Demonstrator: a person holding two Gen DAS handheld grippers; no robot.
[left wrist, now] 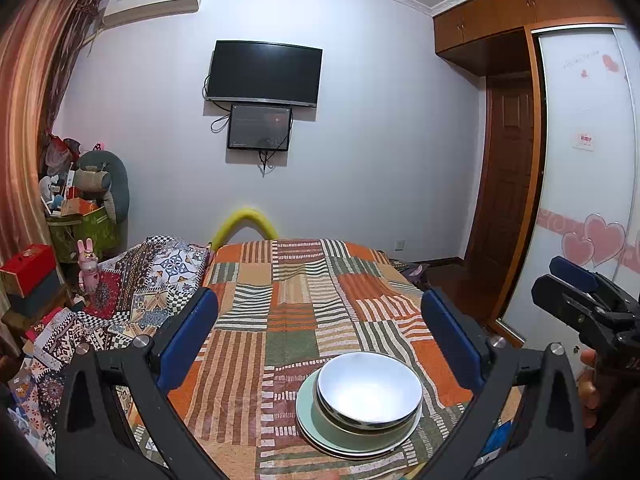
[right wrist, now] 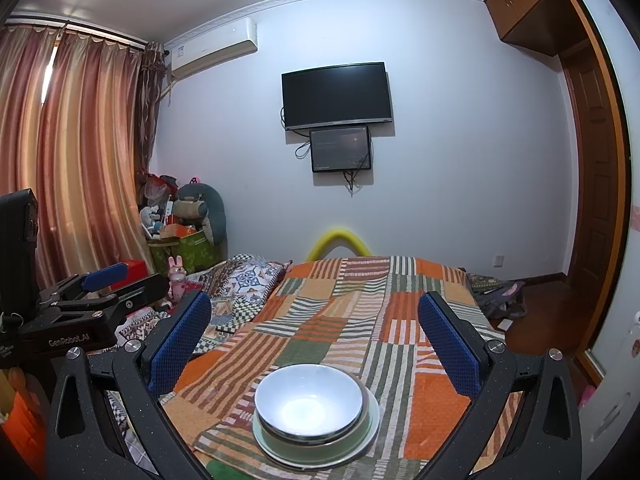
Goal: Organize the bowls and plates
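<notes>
Left wrist view shows a stack on the striped patchwork bedspread (left wrist: 288, 320): a shiny metal bowl (left wrist: 370, 390) nested in what looks like a second bowl, set on pale green round plates (left wrist: 320, 428). The left gripper (left wrist: 320, 340) hangs above it with jaws spread wide, holding nothing. The right gripper (right wrist: 314, 344) is likewise released and empty. No loose dishes show elsewhere, so the stacking looks essentially finished, with nothing visibly left to gather.

— That top bowl (left wrist: 370, 390), is it metal?
— Looks so: smooth, shiny silver. The plates (left wrist: 320, 428) beneath look glazed, pale green.
— And the bedspread (left wrist: 304, 304)?
— Matt woven cloth. The hand-held gripper pads (right wrist: 178, 344) are textured blue, the wardrobe (left wrist: 480, 20) glossy wood.
</notes>
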